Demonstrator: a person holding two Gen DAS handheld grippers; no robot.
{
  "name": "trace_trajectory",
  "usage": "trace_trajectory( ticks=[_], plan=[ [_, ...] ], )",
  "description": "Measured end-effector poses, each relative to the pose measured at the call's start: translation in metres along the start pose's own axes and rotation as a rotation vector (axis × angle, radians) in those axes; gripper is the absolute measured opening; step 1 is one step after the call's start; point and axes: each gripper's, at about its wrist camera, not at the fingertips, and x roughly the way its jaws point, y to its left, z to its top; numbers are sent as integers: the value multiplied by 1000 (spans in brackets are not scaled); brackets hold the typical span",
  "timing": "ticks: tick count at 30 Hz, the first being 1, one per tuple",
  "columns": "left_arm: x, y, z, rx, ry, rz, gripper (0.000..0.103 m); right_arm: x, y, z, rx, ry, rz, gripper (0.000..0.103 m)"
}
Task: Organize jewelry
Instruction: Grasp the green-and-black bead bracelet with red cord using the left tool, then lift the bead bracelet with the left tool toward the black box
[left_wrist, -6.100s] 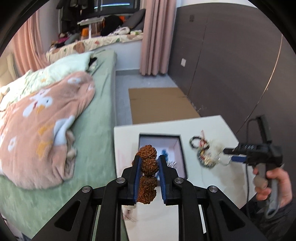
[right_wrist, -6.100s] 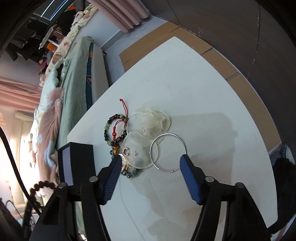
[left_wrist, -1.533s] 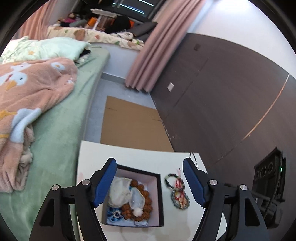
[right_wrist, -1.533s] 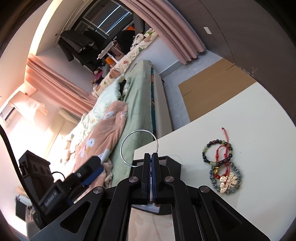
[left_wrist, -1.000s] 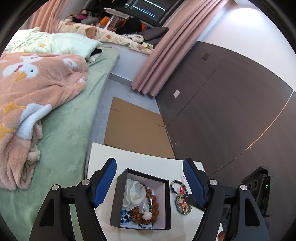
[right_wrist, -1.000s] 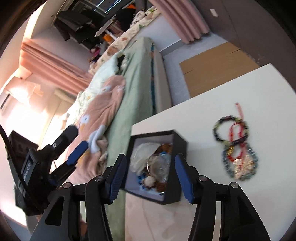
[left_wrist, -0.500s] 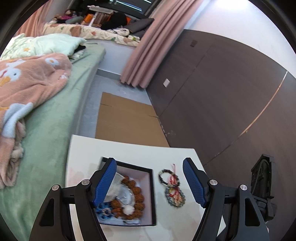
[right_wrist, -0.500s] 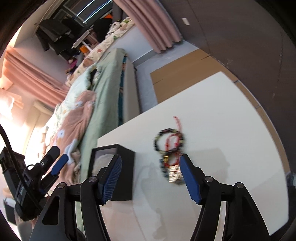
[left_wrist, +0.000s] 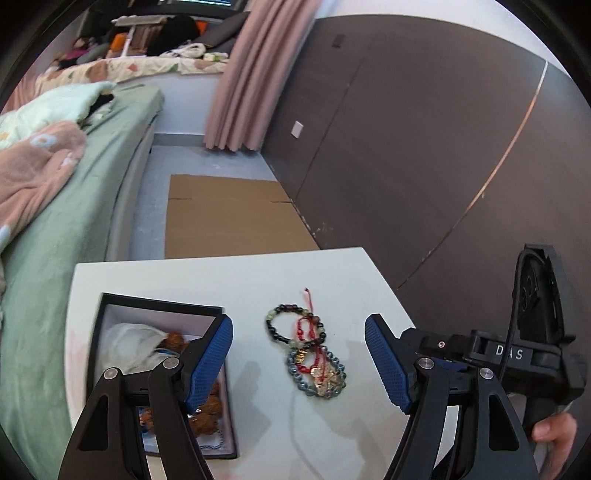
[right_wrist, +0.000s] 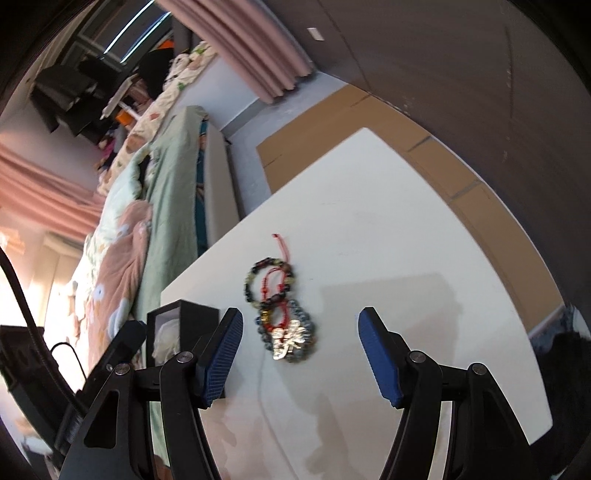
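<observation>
On the right gripper (left_wrist: 458, 363), lettering reads "DAS"; both grippers' jaws gape wide above bracelets (left_wrist: 306, 350).

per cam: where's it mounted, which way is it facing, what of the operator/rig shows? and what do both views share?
Left wrist: on the left gripper, looking forward and down over the white table; open black box at left, right gripper's body and the person's hand at right.
Right wrist: on the right gripper, facing the table, rolled sideways; left gripper's body at lower left.
Shared: bracelets, box, table, bed.
</observation>
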Motion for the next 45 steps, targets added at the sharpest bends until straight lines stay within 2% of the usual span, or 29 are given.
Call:
trace_trajectory(
  ticks=[5,13,18,24,29,31,32,33,34,38,45],
  plan=[
    [19,-14,-5,51,35,11,65,-4,-13,3,39,4,-39,66],
    [54,-31,-11,129,107,32,38,-14,-23,7,39,-5,-67,66],
    [74,-44,-16,181,135,39,29,-17,-33,9,69,3,-67,66],
    [93,-50,-18,210,160,51,28,-17,-43,10,101,20,-65,66],
    [116,-47,-26,227,224,95,27,-15,-50,10,128,44,-67,66],
    [116,-49,-27,242,213,110,26,-14,-52,10,139,50,-65,66],
    [116,-50,-28,254,212,121,23,-14,-53,11,141,52,-66,66],
    [116,-50,-29,267,211,140,13,-13,-54,11,144,54,-67,66],
    [116,-50,-30,277,208,160,9,-13,-54,11,145,56,-67,66],
    [111,-45,-28,244,221,136,8,-10,-52,9,139,66,-69,66],
    [69,-46,-14,210,140,57,8,-1,-42,8,110,82,-80,66]
  ],
)
